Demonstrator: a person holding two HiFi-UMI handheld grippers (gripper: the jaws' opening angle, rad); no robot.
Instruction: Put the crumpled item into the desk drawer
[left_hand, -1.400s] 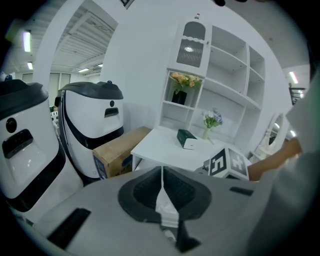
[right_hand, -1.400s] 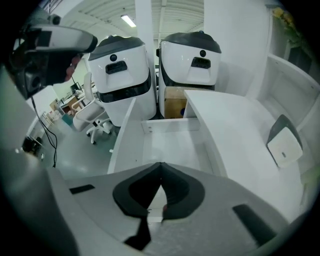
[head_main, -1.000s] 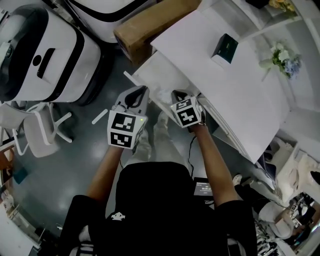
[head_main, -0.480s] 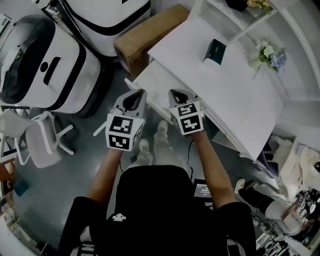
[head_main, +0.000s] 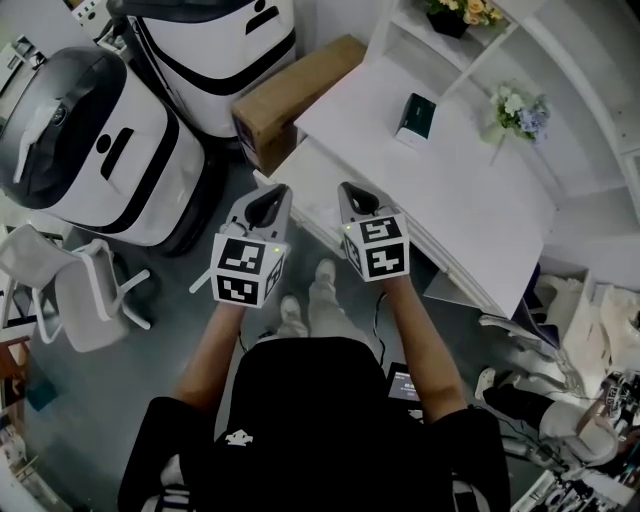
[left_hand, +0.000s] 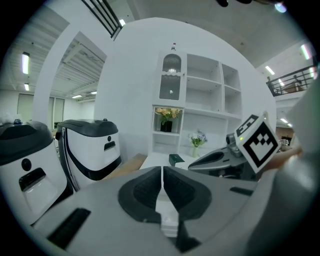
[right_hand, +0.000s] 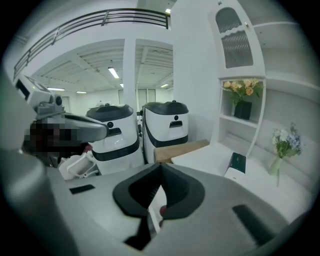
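Left gripper (head_main: 272, 195): jaws fully closed, pad against pad, nothing clamped. Right gripper (head_main: 352, 192): jaws likewise closed and empty. The two are held side by side, apart, above the near left end of the white desk (head_main: 470, 190), pointing across it. Between their tips a lower white slab juts from the desk's near edge, apparently the open drawer (head_main: 305, 185). The crumpled item is in neither gripper. Its place cannot be determined, as the slab reads too pale in every view. Off the desk's left end stand two large white-and-black machines (head_main: 110, 150), with a cardboard box (head_main: 295, 85) against the desk's far left corner. On the desk top are a small green box (head_main: 415, 115) and a vase of flowers (head_main: 515, 105).
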